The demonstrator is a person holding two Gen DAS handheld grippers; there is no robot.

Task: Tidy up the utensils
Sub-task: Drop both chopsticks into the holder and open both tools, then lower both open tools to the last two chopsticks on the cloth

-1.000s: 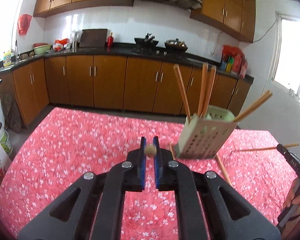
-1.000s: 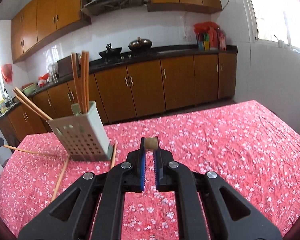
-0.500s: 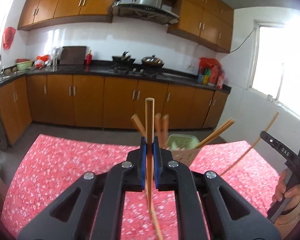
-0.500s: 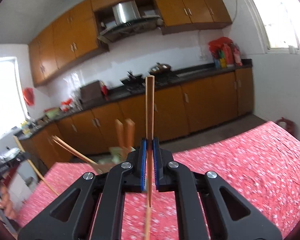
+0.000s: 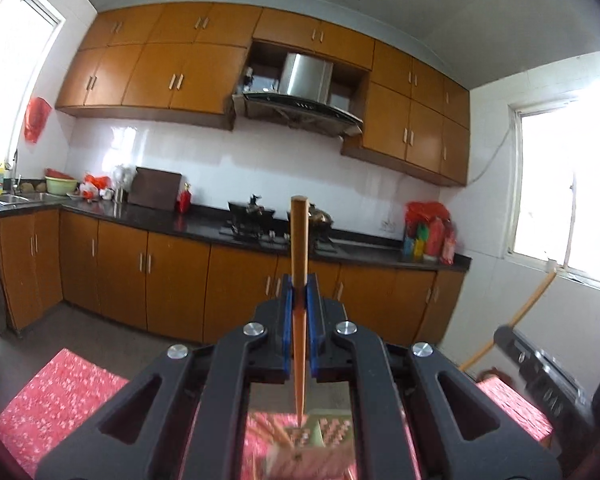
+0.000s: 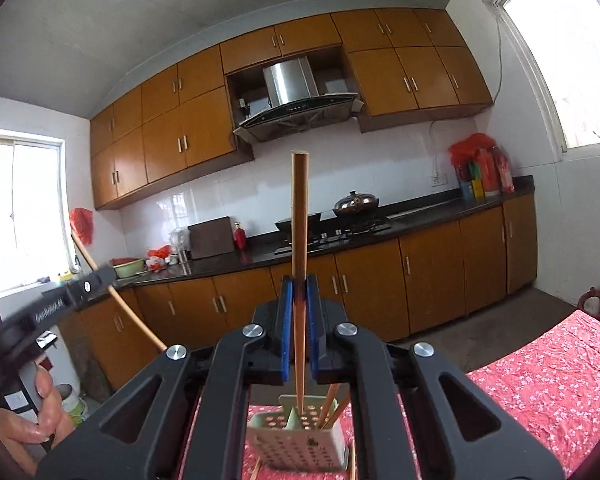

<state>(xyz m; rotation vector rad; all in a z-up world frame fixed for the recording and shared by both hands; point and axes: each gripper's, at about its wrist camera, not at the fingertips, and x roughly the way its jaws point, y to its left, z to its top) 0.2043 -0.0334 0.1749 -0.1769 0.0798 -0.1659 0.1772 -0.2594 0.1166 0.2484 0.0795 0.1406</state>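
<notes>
My left gripper [image 5: 300,292] is shut on a wooden chopstick [image 5: 299,248] held upright, its lower tip just above the pale green perforated utensil holder [image 5: 332,432], which is blurred below the jaws. My right gripper [image 6: 299,294] is shut on another wooden chopstick [image 6: 299,216], also upright, its lower tip at the holder's [image 6: 296,440] open top. Two chopsticks [image 6: 332,404] stand in the holder. Each gripper shows at the edge of the other's view, the right one [image 5: 540,360] and the left one [image 6: 60,300], each with its chopstick slanting.
The holder stands on a table with a red flowered cloth [image 6: 540,380], also seen in the left wrist view [image 5: 52,400]. More chopsticks [image 6: 256,472] lie on the cloth beside the holder. Kitchen cabinets [image 5: 180,280] and a counter stand beyond.
Both grippers rose and tilted from pointing forward to pointing up. The chopsticks swung upright and now hang over the holder, which has dropped to the bottom of both views.
</notes>
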